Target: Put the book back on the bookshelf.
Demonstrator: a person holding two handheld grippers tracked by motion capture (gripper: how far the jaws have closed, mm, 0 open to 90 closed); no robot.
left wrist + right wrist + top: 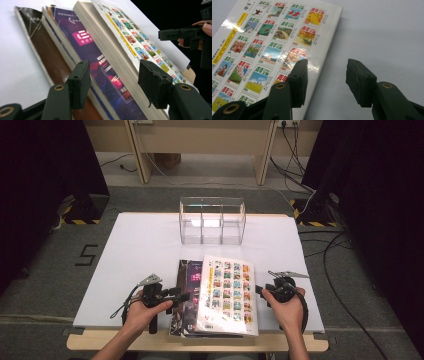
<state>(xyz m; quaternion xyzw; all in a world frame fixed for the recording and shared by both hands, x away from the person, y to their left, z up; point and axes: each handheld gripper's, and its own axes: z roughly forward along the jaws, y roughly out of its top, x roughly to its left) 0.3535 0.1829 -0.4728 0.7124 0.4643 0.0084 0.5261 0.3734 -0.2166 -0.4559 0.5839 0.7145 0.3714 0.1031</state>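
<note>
A stack of books lies at the table's front middle. On top is a white book with a grid of small colour pictures (pixel 228 292) (pixel 130 37) (pixel 272 47); under it a purple-covered book (pixel 189 285) (pixel 100 57) and a dark brown one (pixel 47 55). My left gripper (pixel 181 296) (pixel 113 82) is open at the stack's left edge, its jaws standing to either side of the book edges without pressing on them. My right gripper (pixel 261 291) (pixel 327 82) is open at the white book's right edge, nothing between its jaws. In the left gripper view the right gripper (pixel 182 35) shows at far right.
A clear plastic organiser with three compartments (pixel 212 220) stands at the table's back middle. The white table (pixel 140 245) has bare room on the left and between stack and organiser. The stack reaches the front edge (pixel 200 340). Cables lie on the floor at right.
</note>
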